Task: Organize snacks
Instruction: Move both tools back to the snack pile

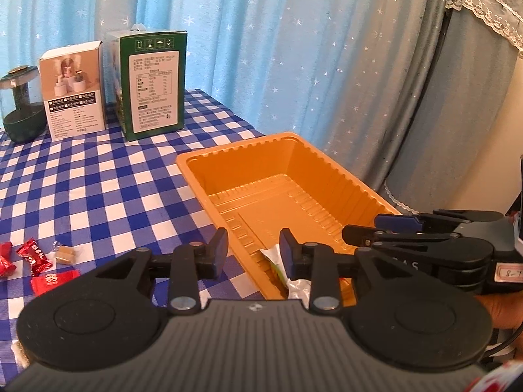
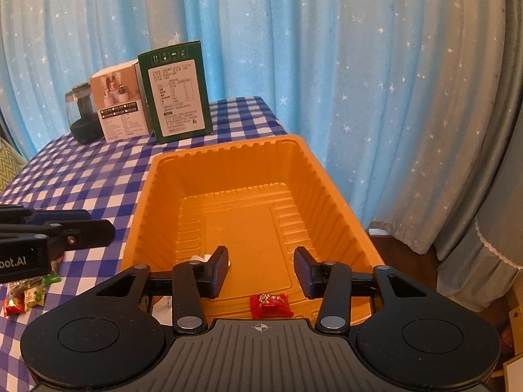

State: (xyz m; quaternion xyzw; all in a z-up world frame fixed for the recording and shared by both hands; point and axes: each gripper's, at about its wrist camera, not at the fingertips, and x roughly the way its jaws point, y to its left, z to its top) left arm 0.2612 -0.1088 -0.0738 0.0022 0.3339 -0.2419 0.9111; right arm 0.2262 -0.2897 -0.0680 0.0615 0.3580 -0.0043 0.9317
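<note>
An orange plastic tray [image 1: 196,170] [image 2: 143,202] sits on the blue checked tablecloth. In the left wrist view my left gripper [image 1: 253,251] is open and empty over the tray's near left rim; a green and white wrapped snack [image 1: 278,266] lies in the tray just below it. My right gripper [image 2: 261,269] is open and empty over the tray's near end, above a red wrapped candy [image 2: 270,305] on the tray floor. Loose red candies [image 1: 34,258] and a caramel [image 1: 63,254] lie on the cloth to the left. More wrapped snacks [image 2: 24,295] lie left of the tray.
A green carton [image 1: 152,86] [image 2: 178,93], a white box [image 1: 75,89] [image 2: 121,103] and a dark glass device [image 1: 21,104] [image 2: 81,117] stand at the table's back. Starred blue curtains hang behind. The table edge runs just right of the tray.
</note>
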